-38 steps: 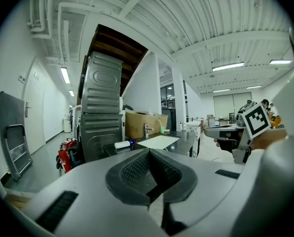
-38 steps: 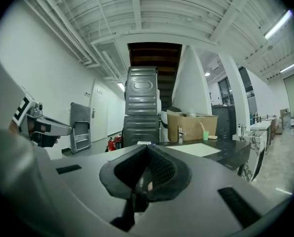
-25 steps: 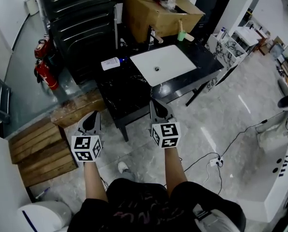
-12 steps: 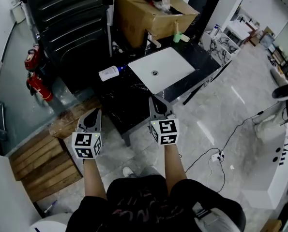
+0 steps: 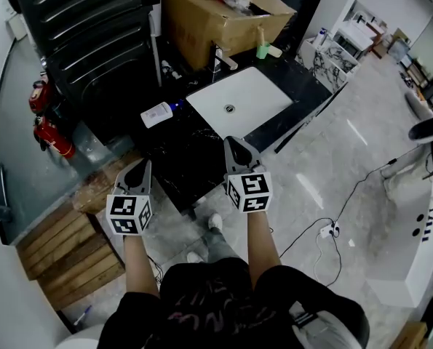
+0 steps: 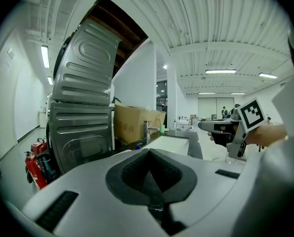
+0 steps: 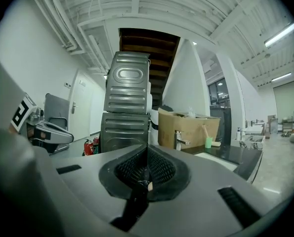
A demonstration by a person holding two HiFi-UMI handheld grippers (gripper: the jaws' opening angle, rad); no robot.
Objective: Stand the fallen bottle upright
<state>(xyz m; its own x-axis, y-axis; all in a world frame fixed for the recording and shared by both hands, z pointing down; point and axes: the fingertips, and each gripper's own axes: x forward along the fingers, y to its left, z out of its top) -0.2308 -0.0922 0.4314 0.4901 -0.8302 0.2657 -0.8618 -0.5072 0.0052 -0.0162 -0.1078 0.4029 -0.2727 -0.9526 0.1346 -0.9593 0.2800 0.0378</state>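
The fallen bottle (image 5: 156, 114), white with a blue cap, lies on its side on the black counter (image 5: 194, 151), left of the white sink (image 5: 256, 93). My left gripper (image 5: 137, 171) hangs shut and empty off the counter's near left corner, well short of the bottle. Over the counter's near edge, my right gripper (image 5: 234, 148) is also shut, with nothing in it. In the left gripper view the pads (image 6: 147, 157) meet, and the right gripper (image 6: 221, 127) shows at the right. The right gripper view shows its closed pads (image 7: 147, 166).
At the counter's far side are a faucet (image 5: 223, 58), a green cup (image 5: 263, 49) and an open cardboard box (image 5: 223, 13). Dark metal cabinets (image 5: 85, 42) and red fire extinguishers (image 5: 45, 115) stand at the left. Wooden boards (image 5: 56, 246) lie below, a cable and power strip (image 5: 325, 231) at the right.
The person has stepped toward the counter, so both grippers have come nearer to it and to the bottle. Both stay shut and empty.
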